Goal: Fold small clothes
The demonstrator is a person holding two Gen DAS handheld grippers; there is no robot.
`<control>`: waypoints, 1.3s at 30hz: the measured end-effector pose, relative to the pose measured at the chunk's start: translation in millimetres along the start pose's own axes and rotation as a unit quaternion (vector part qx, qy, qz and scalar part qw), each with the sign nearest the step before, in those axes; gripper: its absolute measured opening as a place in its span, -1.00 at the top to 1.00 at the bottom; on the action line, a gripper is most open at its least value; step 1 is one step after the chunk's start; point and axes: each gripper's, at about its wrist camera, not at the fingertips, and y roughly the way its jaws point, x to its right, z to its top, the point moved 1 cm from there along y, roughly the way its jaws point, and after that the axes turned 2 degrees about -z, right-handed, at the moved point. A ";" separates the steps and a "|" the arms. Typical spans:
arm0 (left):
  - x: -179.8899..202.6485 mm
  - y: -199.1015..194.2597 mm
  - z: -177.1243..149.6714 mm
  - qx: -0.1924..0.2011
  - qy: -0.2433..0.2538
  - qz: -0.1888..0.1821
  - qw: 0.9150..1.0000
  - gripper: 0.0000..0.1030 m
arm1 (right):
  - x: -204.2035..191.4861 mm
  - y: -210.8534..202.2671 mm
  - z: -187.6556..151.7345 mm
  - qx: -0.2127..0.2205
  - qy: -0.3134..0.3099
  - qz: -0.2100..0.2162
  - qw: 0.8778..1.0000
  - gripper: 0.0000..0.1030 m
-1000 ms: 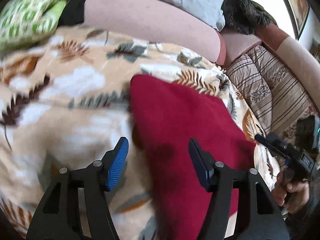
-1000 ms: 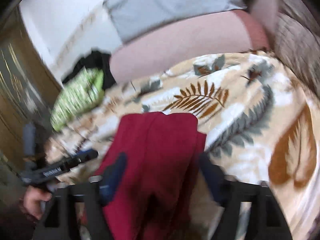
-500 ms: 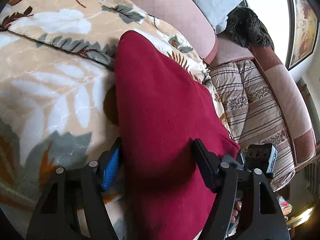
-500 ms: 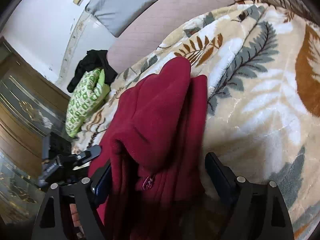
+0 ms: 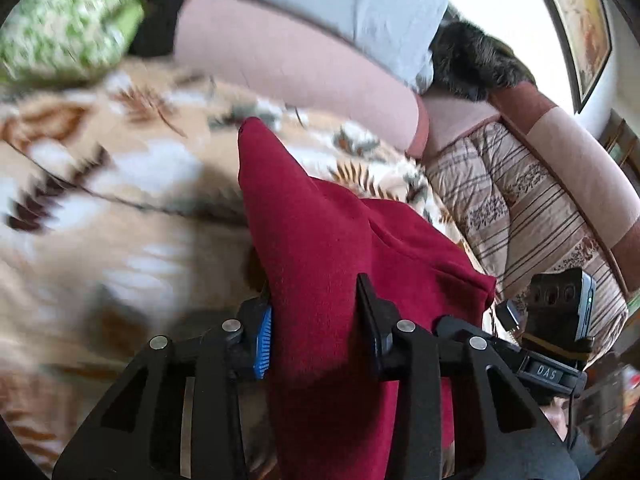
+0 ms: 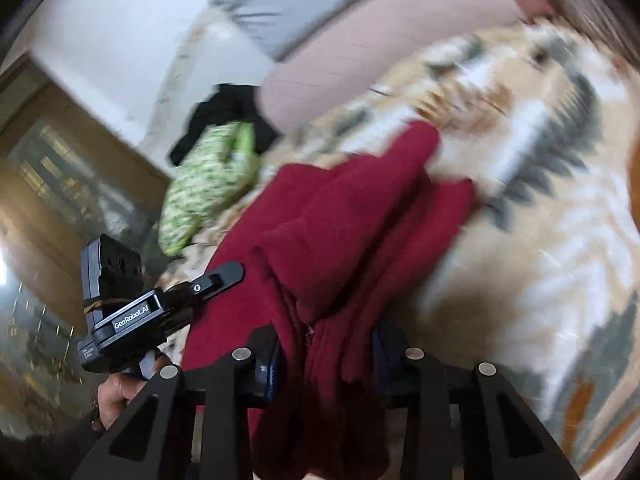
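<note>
A dark red fleece garment (image 5: 332, 240) lies folded lengthwise on a leaf-patterned blanket (image 5: 100, 208). My left gripper (image 5: 316, 332) is shut on its near edge, and the cloth bunches between the blue pads. In the right wrist view the same garment (image 6: 340, 232) shows several stacked layers. My right gripper (image 6: 326, 364) is shut on the other near end of it. The near edge is raised off the blanket. The left gripper's body (image 6: 160, 304) shows at the left of the right wrist view.
The blanket covers a sofa seat with a pink backrest (image 5: 288, 60). A green patterned cloth (image 5: 68, 36) and a black garment (image 6: 224, 116) lie at the far left. A striped cushion (image 5: 520, 208) and a dark furry item (image 5: 476, 60) are to the right.
Both grippers have closed from open onto the garment's near edge and lifted it. The cameras tilted up, and the view is blurred by motion.
</note>
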 end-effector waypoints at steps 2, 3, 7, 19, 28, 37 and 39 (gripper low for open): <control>-12.4 -28.6 -1.6 0.021 -0.006 0.010 1.000 0.31 | -21.1 7.1 -2.0 0.006 -0.007 0.027 1.000 0.33; -18.1 -35.8 -3.9 0.025 -0.007 0.014 1.000 0.30 | -27.5 11.0 -4.7 0.005 -0.010 0.038 0.999 0.33; -50.6 -15.2 -28.2 -0.022 -0.015 0.042 0.999 0.26 | -32.5 42.0 -32.4 -0.028 -0.015 0.032 0.999 0.33; -43.9 -63.8 -40.0 0.049 -0.013 0.038 0.998 -0.01 | -41.7 10.1 -45.3 0.006 -0.060 -0.072 0.996 0.04; -29.9 -25.4 -80.8 -0.002 0.013 0.067 0.998 0.18 | -108.8 52.9 -5.4 -0.002 -0.238 -0.138 0.962 0.58; -30.8 -8.8 -83.6 -0.013 0.027 0.067 0.997 0.18 | -42.2 88.2 -34.9 -0.055 -0.183 -0.165 0.967 0.61; -31.0 -7.9 -80.6 -0.020 0.032 0.066 0.997 0.18 | -41.3 86.3 -33.2 -0.058 -0.177 -0.161 0.969 0.61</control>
